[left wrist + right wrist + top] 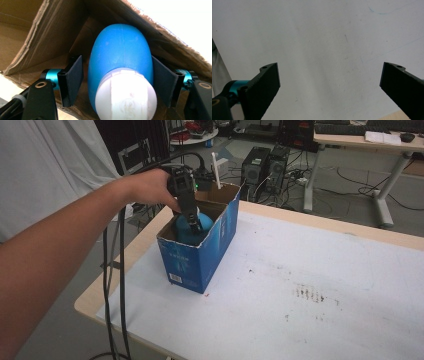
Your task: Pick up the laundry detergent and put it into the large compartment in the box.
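Note:
A blue bottle [120,50] with a white cap [126,95] sits inside an open blue cardboard box [200,260] at the table's far left. My left gripper [195,225] reaches down into the box, held by a hand. Seen in the left gripper view, my left gripper [117,57] has a black pad against each side of the bottle's body, shut on it. The box's brown inner walls [50,37] close in around the bottle. My right gripper [331,63] is open wide over the white table surface [324,30], with nothing between its pads.
The white-covered table [310,285] stretches to the right of the box, marked with a few dark stains [310,294]. Black cables [114,285] hang off the table's left edge. Behind the table stand computer towers [265,167] and a desk [360,142].

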